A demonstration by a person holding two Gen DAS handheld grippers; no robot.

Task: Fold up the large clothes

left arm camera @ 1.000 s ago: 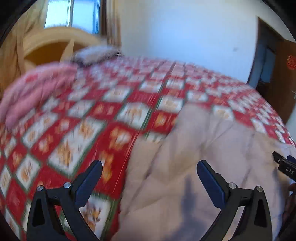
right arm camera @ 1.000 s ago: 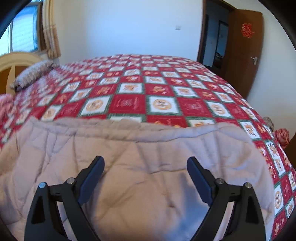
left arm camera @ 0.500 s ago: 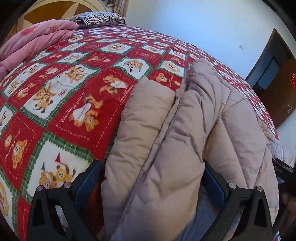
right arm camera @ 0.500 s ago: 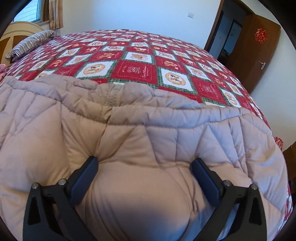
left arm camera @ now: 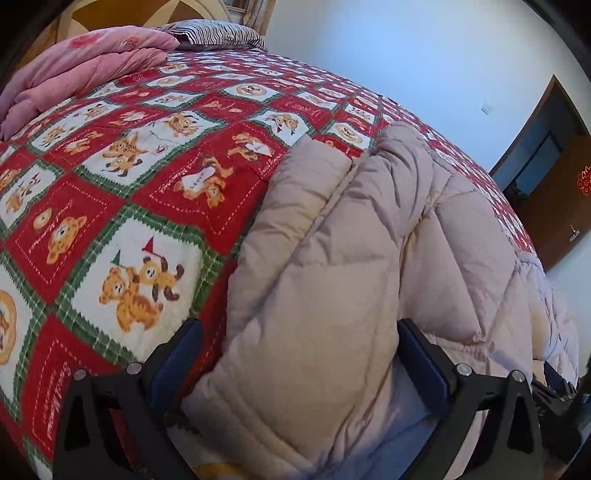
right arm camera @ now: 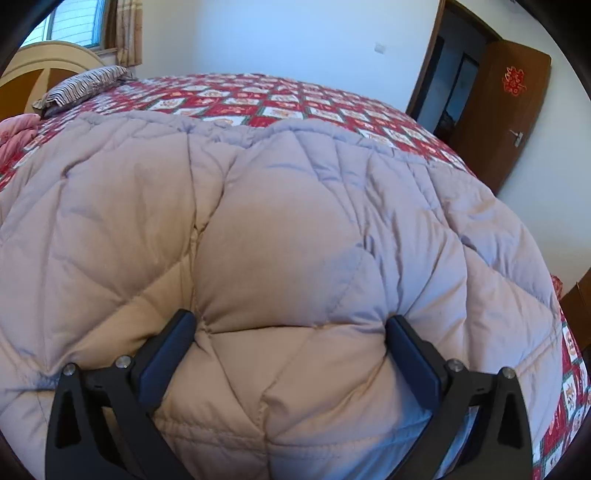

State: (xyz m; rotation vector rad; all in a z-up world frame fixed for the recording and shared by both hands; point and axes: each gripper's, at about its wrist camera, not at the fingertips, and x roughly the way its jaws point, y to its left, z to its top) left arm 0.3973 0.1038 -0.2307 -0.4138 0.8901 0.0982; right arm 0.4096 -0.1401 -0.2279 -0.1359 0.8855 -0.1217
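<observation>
A large beige quilted puffer coat (left arm camera: 351, 258) lies spread on a bed with a red and white teddy-bear bedspread (left arm camera: 129, 184). My left gripper (left arm camera: 299, 328) stands open at the coat's left edge, with the padded edge bulging up between its fingers and the left finger (left arm camera: 177, 354) over the bedspread. In the right wrist view the coat (right arm camera: 277, 221) fills most of the picture. My right gripper (right arm camera: 290, 320) is open wide and pushed down into the padding, a puffed panel swelling between its fingers.
A folded pink quilt (left arm camera: 81, 70) and a striped pillow (left arm camera: 218, 35) lie at the head of the bed by a wooden headboard (right arm camera: 44, 70). A brown door (right arm camera: 495, 110) stands open at the right. Bare bedspread (right arm camera: 280, 103) stretches beyond the coat.
Both grippers have come down and forward onto the coat, which now bulges between their fingers. The right jaws stand slightly wider than a second ago.
</observation>
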